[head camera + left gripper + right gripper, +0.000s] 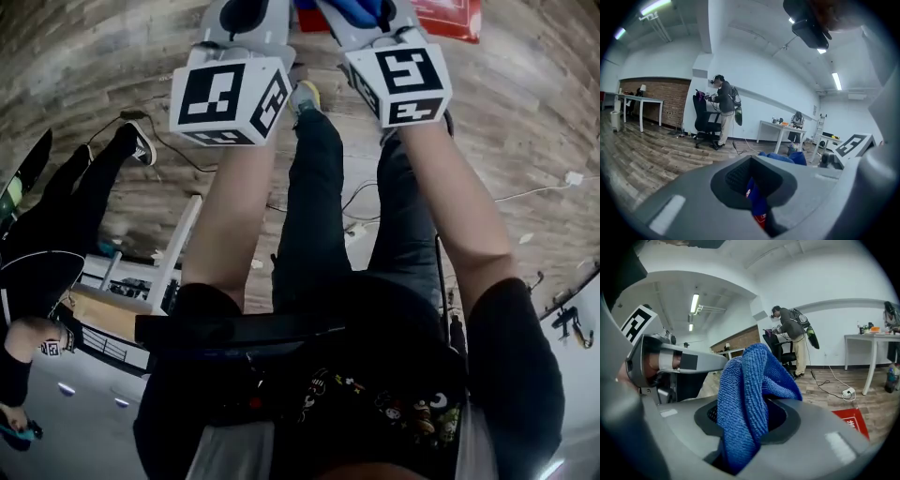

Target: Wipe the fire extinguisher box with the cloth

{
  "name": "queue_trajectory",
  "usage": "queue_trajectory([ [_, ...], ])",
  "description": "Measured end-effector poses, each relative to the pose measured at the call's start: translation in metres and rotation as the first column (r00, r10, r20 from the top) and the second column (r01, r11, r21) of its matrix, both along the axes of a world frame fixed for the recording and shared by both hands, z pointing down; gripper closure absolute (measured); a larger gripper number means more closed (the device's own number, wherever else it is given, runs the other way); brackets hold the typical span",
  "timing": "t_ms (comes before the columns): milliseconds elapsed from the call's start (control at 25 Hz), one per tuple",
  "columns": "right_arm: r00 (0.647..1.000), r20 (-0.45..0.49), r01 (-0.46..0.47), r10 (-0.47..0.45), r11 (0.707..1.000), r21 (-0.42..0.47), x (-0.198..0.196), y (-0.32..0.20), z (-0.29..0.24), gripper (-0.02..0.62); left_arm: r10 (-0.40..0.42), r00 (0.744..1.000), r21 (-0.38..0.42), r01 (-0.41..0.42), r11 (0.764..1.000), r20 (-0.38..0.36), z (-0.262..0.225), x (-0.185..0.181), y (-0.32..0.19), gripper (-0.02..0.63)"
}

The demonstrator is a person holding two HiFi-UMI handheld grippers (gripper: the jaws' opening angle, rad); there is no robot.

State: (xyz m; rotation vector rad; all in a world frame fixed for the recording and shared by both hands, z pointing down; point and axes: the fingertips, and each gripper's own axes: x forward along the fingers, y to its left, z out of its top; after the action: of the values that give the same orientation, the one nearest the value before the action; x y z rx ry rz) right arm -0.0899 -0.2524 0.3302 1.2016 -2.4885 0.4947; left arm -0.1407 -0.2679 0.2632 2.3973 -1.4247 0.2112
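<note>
Blue ribbed cloth (749, 380) bunched, clamped in right gripper (740, 437).

- Floor (642, 159): wood planks, grey-brown, throughout the room.
- Brick wall (665, 101): far left in the left gripper view, with a white table (640, 99) in front of it.
- Standing person (723, 108): dark top, light trousers, just beside a black office chair (704, 123).
- Second white table (780, 127): against the white wall, small items on top; a person (797, 123) bends over its far end.
- Ladder (821, 127): upright, near that table.
- Ceiling light strips (836, 80): lit.
- Power strip (847, 392): white, on the floor, cable attached.
- Bystander (66, 211): black clothing, dark sneakers, at the head view's left.
- Black cable (178, 150): loose on the floor near the bystander's foot.
</note>
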Motion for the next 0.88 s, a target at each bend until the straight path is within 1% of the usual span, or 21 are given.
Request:
queue_trajectory([
  [120,1.0,-0.017,-0.004,0.004,1.0,-0.023,-0.017,-0.015,0.035,0.423,-0.014,1.0,-0.023,0.014,1.0,-0.003,0.033,-0.013,-0.012,0.508],
  [240,1.0,-0.026,-0.016,0.015,0.999,-0.034,-0.029,-0.034,0.057,0.423,-0.04,0.999,-0.048,0.04,0.998,-0.007,0.058,-0.028,-0.027,0.508],
  [400,0.998,-0.055,-0.018,0.016,0.999,-0.041,-0.042,-0.06,0.074,0.423,-0.051,0.999,-0.063,0.05,0.997,-0.017,0.077,-0.042,-0.051,0.508],
  [480,0.997,-0.076,-0.014,0.01,0.999,-0.052,-0.042,-0.061,0.082,0.423,-0.058,0.998,-0.079,0.056,0.995,-0.024,0.085,-0.043,-0.051,0.506],
  [560,0.996,-0.085,-0.016,0.01,0.997,-0.07,-0.036,-0.061,0.091,0.423,-0.053,0.998,-0.101,0.05,0.994,-0.024,0.094,-0.039,-0.053,0.508],
  [680,0.996,-0.089,-0.033,0.026,0.996,-0.079,-0.018,-0.075,0.095,0.423,-0.037,0.999,-0.12,0.035,0.992,-0.014,0.105,-0.026,-0.065,0.506],
  [800,0.994,-0.09,-0.068,0.061,0.995,-0.08,0.01,-0.09,0.095,0.423,-0.015,1.0,-0.128,0.013,0.992,-0.012,0.11,-0.005,-0.076,0.508],
  [880,0.992,-0.095,-0.093,0.085,0.993,-0.078,0.035,-0.096,0.095,0.423,0.012,1.0,-0.129,-0.013,0.992,-0.013,0.11,0.017,-0.079,0.508],
])
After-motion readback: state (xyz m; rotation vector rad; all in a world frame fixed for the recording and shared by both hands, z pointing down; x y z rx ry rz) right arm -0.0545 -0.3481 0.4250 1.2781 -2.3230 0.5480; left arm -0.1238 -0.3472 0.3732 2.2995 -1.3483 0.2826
